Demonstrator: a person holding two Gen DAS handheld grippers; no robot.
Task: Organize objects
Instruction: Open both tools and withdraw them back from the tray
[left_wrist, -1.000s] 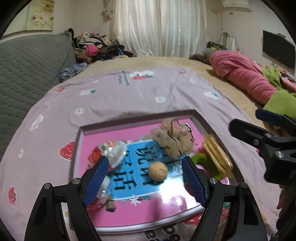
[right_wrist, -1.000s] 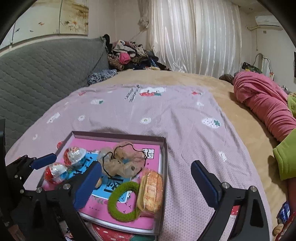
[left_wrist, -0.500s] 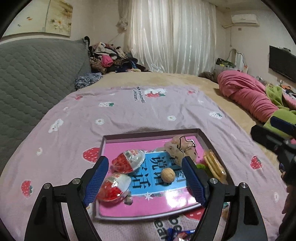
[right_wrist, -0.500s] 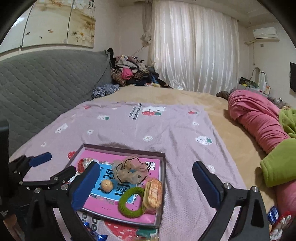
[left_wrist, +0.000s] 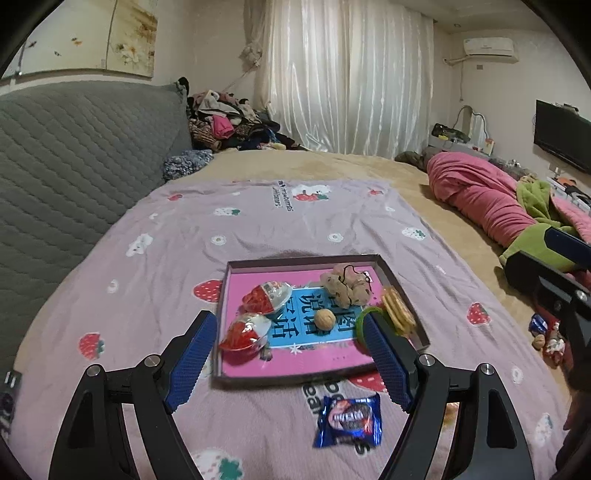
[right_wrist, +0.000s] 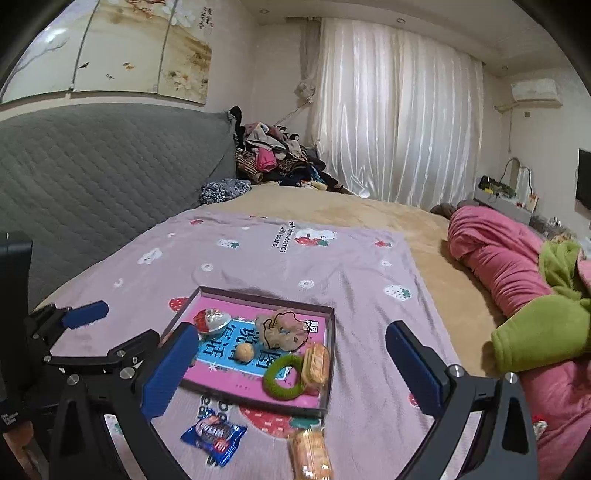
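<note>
A shallow pink-lined box (left_wrist: 226, 295) (right_wrist: 330, 354) lies on the lilac strawberry sheet. It holds two red-and-white foil eggs (left_wrist: 266, 296), a walnut (left_wrist: 324, 319) (right_wrist: 244, 352), a beige scrunchie (left_wrist: 347, 287) (right_wrist: 282, 328), a green hair ring (right_wrist: 282, 376) and a wrapped cracker pack (left_wrist: 397, 309) (right_wrist: 316, 363). A blue snack packet (left_wrist: 349, 415) (right_wrist: 214, 435) lies on the sheet in front of the box. Another cracker pack (right_wrist: 308, 456) lies near it. My left gripper (left_wrist: 291, 362) is open and empty, above the box's near edge. My right gripper (right_wrist: 291, 373) is open and empty over the box's right side.
A grey quilted headboard (left_wrist: 74, 158) runs along the left. A pink and green bedding heap (left_wrist: 491, 199) (right_wrist: 517, 280) lies at the right. A clothes pile (left_wrist: 225, 122) sits at the back. Small wrapped snacks (left_wrist: 543, 332) lie at the sheet's right edge.
Both grippers have pulled back and up from the box. The box looks smaller and farther, and the blue packet and loose cracker pack have come into view in front.
</note>
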